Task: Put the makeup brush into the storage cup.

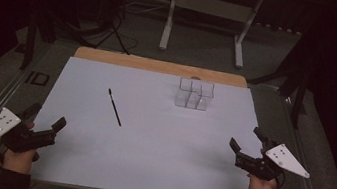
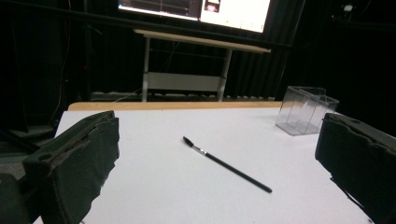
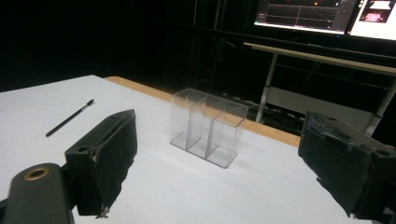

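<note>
Left gripper [image 1: 47, 116]: held in the person's left hand [image 1: 22, 146] at the near left corner of the white table [image 1: 156, 163]; jaws spread wide, nothing between them, tips just over the table's left edge.

Black brush [image 1: 114, 107]: thin, dark-tipped, lying flat on the table ahead of the left gripper and off to its right, well apart from it; in the left gripper view it lies between the two jaws' lines of sight, bristle end [image 2: 187, 141] farther away.

Clear plastic organizer [image 1: 195, 94]: upright, divided into compartments, standing near the far edge, ahead of the right gripper and to its left, well apart.

Right gripper [image 1: 245, 139]: held in the right hand [image 1: 262, 186] at the near right edge; jaws spread, holding nothing.
</note>
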`<state>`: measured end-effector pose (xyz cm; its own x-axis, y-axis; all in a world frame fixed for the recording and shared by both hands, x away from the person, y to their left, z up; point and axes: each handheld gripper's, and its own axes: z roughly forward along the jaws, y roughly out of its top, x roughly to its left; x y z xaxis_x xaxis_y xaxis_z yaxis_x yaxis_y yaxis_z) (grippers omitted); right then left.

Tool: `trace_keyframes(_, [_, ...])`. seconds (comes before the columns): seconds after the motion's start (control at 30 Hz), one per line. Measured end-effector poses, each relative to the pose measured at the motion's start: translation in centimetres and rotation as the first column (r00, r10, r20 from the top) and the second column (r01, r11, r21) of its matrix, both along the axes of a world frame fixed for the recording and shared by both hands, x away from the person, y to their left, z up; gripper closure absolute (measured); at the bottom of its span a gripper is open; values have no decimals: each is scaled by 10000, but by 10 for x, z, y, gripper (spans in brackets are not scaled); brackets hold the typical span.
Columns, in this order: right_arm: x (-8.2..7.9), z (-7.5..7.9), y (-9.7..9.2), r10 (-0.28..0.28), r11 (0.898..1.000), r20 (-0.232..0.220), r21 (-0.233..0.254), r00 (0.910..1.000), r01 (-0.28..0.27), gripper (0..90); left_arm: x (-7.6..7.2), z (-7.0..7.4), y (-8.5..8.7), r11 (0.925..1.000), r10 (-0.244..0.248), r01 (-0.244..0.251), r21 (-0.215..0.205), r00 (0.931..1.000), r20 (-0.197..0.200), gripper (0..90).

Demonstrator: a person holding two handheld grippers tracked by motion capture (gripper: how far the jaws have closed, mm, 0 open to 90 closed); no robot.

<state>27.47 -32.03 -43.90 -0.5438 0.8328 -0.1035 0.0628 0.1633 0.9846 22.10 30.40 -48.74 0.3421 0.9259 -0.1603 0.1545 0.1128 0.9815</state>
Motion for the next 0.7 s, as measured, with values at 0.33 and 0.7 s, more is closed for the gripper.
trace_keyframes(0.33, [-2,1,1,155,9999,204,3,9997,-155,113,0,2,-1,9996,-89,95,262,9997,-212,1])
trace_keyframes(0.7, [-5,2,6,233,9997,181,72,9996,-234,115,0,29,-21,9918,-1010,1101,645,9863,-1302,1])
